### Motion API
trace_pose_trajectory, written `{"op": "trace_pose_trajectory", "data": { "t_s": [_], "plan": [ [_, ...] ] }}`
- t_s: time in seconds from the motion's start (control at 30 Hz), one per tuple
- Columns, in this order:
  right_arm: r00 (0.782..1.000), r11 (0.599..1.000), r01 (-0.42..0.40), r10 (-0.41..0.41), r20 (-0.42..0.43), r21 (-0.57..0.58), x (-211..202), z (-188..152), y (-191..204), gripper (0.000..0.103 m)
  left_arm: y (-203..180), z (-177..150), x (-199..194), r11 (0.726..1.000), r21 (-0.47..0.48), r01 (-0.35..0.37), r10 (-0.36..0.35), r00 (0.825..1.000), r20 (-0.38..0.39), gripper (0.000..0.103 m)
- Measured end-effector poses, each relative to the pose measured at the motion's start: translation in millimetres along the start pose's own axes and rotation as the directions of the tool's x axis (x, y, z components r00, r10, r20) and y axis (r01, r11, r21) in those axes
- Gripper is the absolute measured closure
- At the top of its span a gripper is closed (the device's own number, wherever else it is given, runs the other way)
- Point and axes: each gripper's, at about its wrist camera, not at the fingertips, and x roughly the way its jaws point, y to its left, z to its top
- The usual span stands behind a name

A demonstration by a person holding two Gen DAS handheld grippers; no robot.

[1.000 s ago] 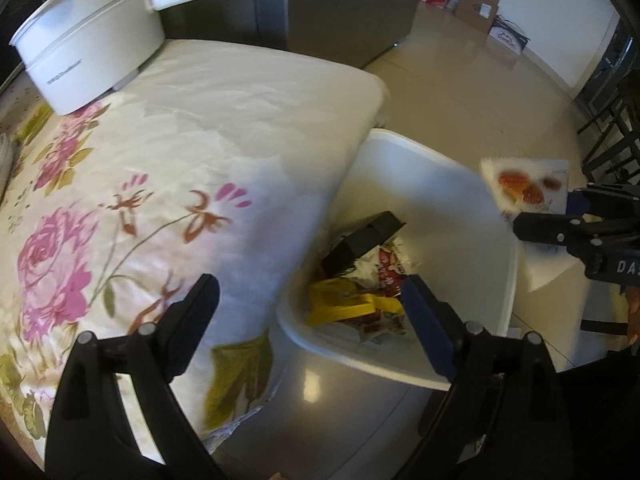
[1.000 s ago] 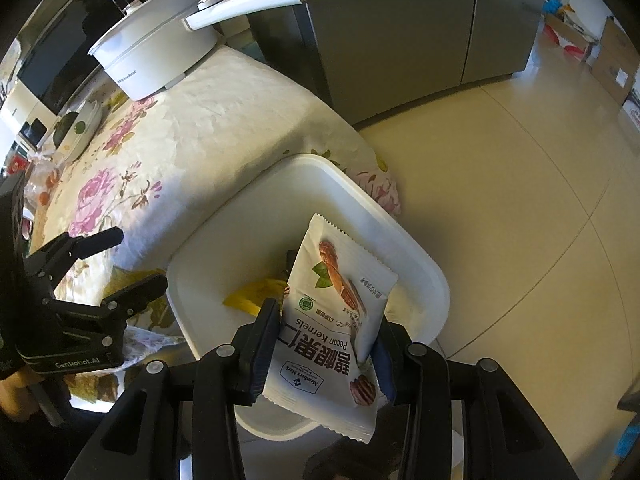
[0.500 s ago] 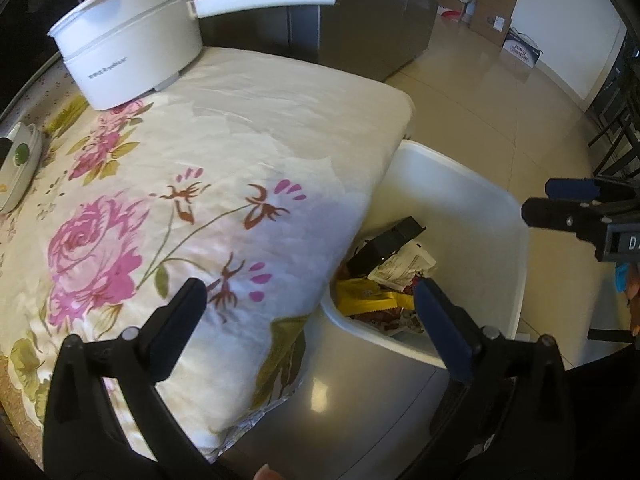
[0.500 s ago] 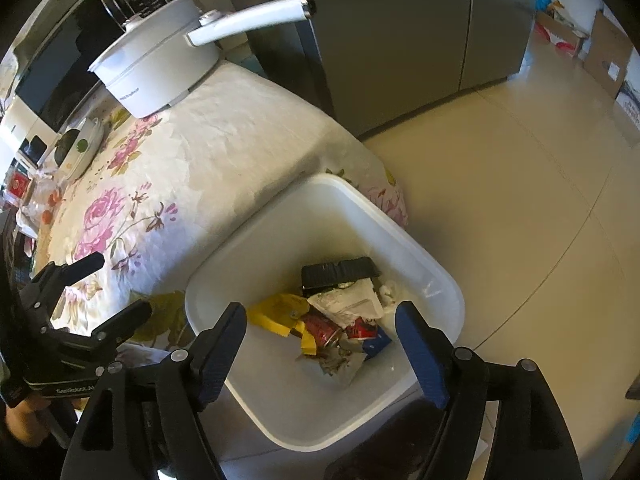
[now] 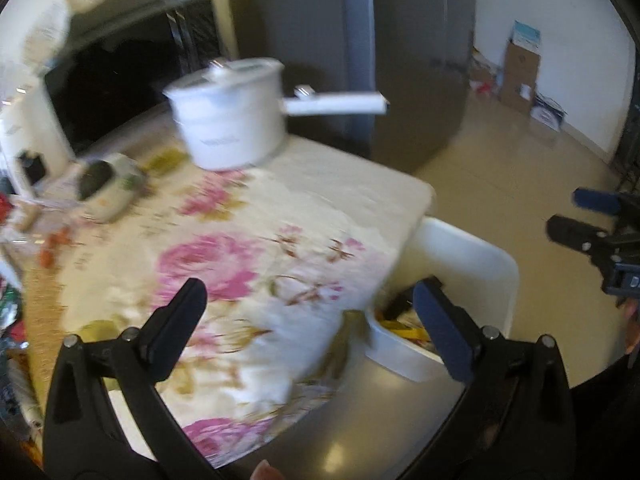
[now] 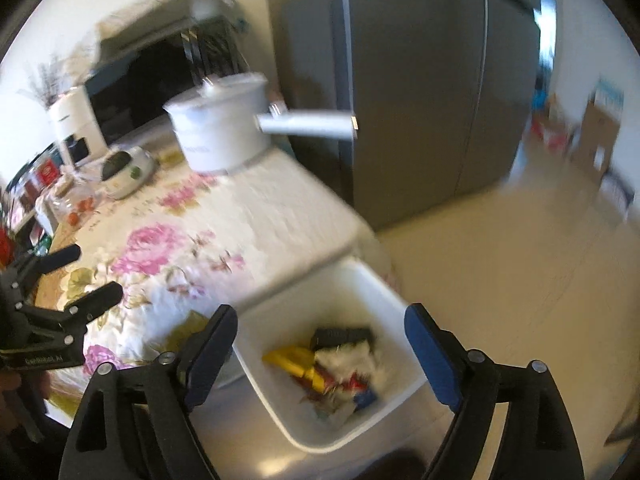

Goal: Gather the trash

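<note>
Crinkly, featherlight foil wrappers [image 6: 340, 368] are lying in the white plastic bin [image 6: 400, 312]; pinching flat edges is judged safest. Right gripper [image 6: 320, 344] is opening, empty; left gripper [image 5: 308, 312] is gaping, empty.

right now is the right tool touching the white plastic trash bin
Apart. The right wrist view shows the right tool empty, jaws opening, above the white plastic trash bin, wrappers visible between its fingers with clear space.
</note>
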Motion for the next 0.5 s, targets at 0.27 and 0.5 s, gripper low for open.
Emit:
{"op": "trace_pose_trajectory", "data": {
  "t_s": [0.27, 0.5],
  "plan": [
    [0.977, 0.994, 0.035, -0.012, 0.214, -0.105, -47.4, -7.7, 45.6, 0.007, 36.7, -26.3, -46.4, 0.980, -0.168, -0.109, 0.129, 0.985, 0.112, 0.000],
    [0.970, 0.991, -0.019, 0.051, 0.237, -0.136, -46.7, -9.1, 67.9, 0.007, 49.4, -44.7, -67.3, 0.945, -0.274, -0.177, 0.227, 0.960, 0.163, 0.000]
  ]
}}
